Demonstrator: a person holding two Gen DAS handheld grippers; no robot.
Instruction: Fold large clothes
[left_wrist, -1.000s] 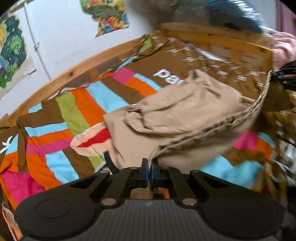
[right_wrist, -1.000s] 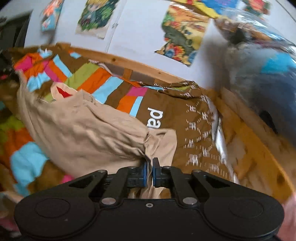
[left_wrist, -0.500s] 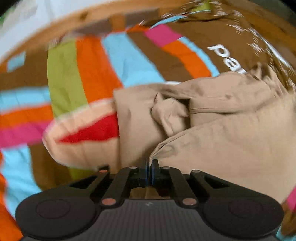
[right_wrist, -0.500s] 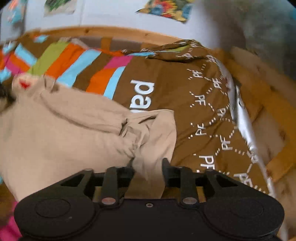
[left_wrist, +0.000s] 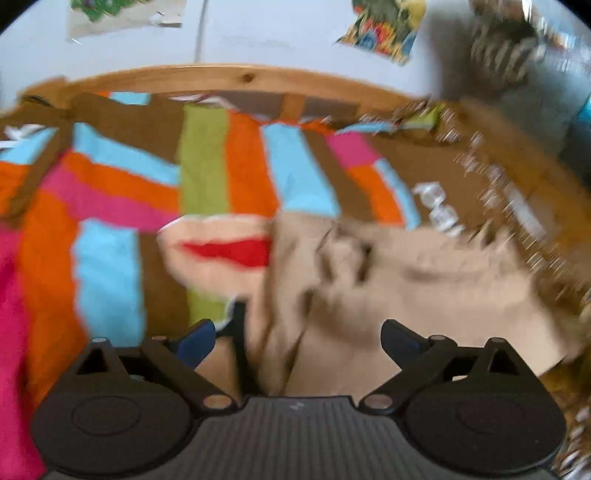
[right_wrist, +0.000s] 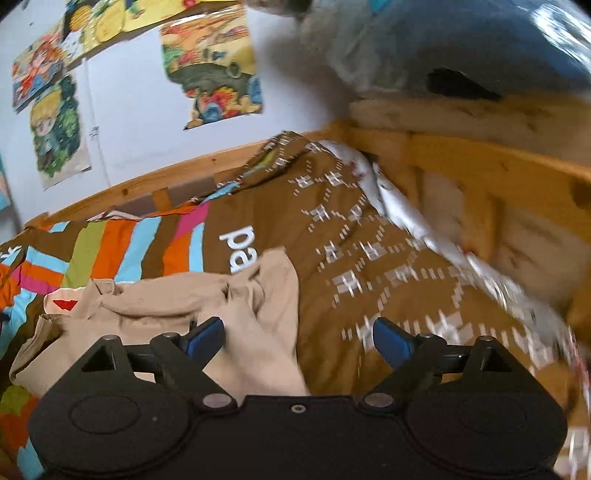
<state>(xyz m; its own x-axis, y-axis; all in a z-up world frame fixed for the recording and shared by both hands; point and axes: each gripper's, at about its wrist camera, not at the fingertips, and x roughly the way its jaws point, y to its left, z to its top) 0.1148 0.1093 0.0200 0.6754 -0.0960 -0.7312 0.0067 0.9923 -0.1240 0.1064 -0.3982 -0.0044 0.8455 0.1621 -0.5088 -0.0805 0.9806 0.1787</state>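
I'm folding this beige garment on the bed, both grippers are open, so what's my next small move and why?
Probably lower the left gripper and pinch a loose edge of the beige garment: it lies crumpled on the striped duvet, and the right gripper holds nothing either.

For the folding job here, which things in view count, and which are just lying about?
Belongs to the job:
- beige garment, bunched on the bed
- left gripper, open
- right gripper, open

Just there:
- striped bedcover
- wooden bed frame
- wall posters
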